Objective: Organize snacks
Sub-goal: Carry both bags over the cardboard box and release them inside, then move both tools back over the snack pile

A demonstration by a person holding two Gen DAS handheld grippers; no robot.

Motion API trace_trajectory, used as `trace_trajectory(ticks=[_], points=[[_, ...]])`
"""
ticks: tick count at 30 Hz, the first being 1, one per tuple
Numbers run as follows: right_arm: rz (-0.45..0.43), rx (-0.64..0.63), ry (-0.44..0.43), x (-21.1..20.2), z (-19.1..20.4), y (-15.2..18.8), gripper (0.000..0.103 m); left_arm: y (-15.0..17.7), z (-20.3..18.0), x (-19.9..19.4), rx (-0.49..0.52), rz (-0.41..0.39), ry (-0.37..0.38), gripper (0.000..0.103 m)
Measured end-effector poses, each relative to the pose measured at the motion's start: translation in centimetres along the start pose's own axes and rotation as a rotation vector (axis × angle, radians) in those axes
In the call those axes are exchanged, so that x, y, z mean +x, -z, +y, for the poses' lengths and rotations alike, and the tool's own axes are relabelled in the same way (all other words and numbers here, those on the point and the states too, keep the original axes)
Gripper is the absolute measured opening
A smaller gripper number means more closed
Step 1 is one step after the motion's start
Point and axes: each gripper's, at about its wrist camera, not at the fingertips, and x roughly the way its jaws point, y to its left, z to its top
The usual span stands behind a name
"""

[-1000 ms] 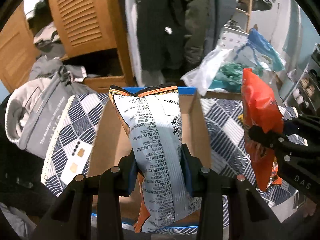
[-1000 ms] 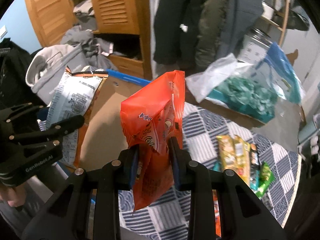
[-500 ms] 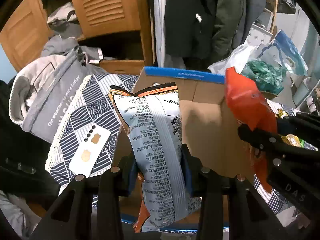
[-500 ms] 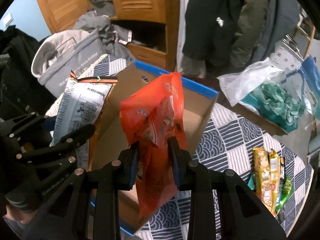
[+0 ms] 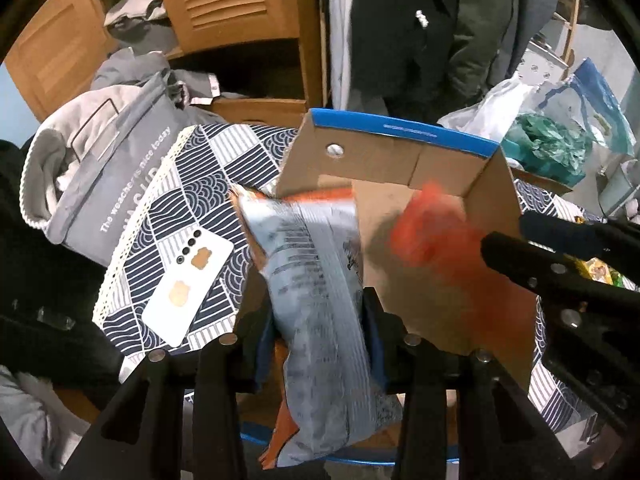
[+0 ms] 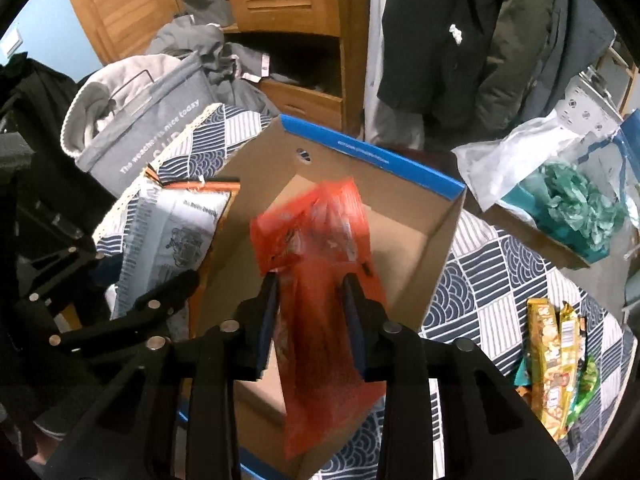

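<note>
My left gripper (image 5: 318, 328) is shut on a silver snack bag (image 5: 320, 312) with orange edges, held over the left side of an open cardboard box (image 5: 496, 200) with a blue rim. My right gripper (image 6: 312, 312) is shut on an orange-red snack bag (image 6: 320, 264), held over the same box (image 6: 440, 240). In the left wrist view the orange bag (image 5: 436, 236) is a blur over the box floor, with the right gripper at the right. In the right wrist view the silver bag (image 6: 172, 236) and the left gripper are at the left.
The box stands on a navy-and-white patterned cloth (image 5: 192, 184). A white phone (image 5: 188, 284) lies left of it. A grey fabric bin (image 5: 100, 168) is at far left. Yellow and green snack packs (image 6: 556, 352) lie at right. Plastic bags (image 6: 560, 192) and hanging clothes are behind.
Both grippers have moved forward with their bags over the box. The orange bag has swung from beside the box to above its floor and is blurred by motion.
</note>
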Motion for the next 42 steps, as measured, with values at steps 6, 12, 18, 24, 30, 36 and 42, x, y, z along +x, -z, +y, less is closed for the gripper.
trace_trajectory(ticks=[6, 12, 18, 24, 30, 36, 42], points=[[-0.033, 0.011, 0.006, -1.0, -0.1, -0.2, 0.053, -0.3, 0.1, -0.9, -0.005, -0.034, -0.034, 0.075], [-0.048, 0.042, 0.023, -2.0, -1.3, -0.1, 0.062, -0.5, -0.8, -1.3, 0.025, -0.04, -0.035, 0.078], [-0.046, 0.058, 0.047, -2.8, -2.8, 0.8, 0.062, -0.5, -2.3, -1.6, 0.059, -0.036, -0.022, 0.078], [-0.05, 0.076, 0.077, -4.0, -4.7, 2.1, 0.063, -0.5, -4.1, -1.8, 0.086, -0.027, -0.007, 0.078], [-0.055, 0.098, 0.111, -5.3, -7.1, 3.6, 0.064, -0.4, -5.8, -1.8, 0.095, -0.005, 0.02, 0.078], [-0.062, 0.128, 0.133, -6.7, -9.3, 4.9, 0.065, -0.4, -8.4, -2.4, 0.136, -0.012, 0.026, 0.078], [-0.072, 0.163, 0.169, -8.1, -12.0, 6.6, 0.067, -0.5, -11.3, -2.9, 0.176, -0.01, 0.043, 0.078]])
